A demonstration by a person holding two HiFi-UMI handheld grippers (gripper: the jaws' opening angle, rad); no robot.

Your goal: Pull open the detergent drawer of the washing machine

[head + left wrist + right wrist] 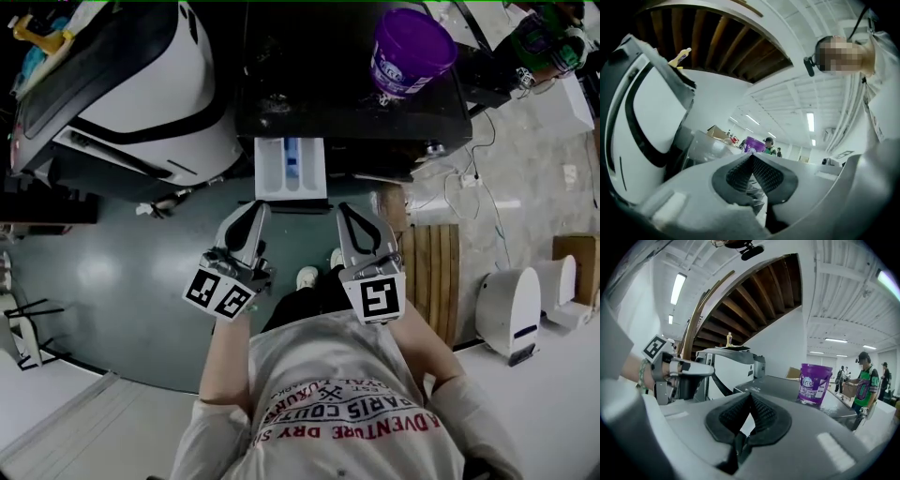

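Observation:
In the head view the white detergent drawer [291, 171], with a blue insert, stands pulled out from the front of the dark-topped washing machine [352, 103]. My left gripper [255, 208] hangs just in front of the drawer's left corner, and my right gripper [349, 208] just in front of its right corner. Both are shut and hold nothing. In the left gripper view the left gripper [751, 157] has its ribbed pads pressed together at the tips. The right gripper [750, 396] looks the same in its own view, aimed over the washer's top [783, 387].
A purple bucket [410, 52] stands on the washer's top. A second white machine [131, 84] sits to the left, tilted. A wooden slatted panel [433, 281] and a white appliance [511, 309] are on the right. People [863, 380] stand far behind the washer.

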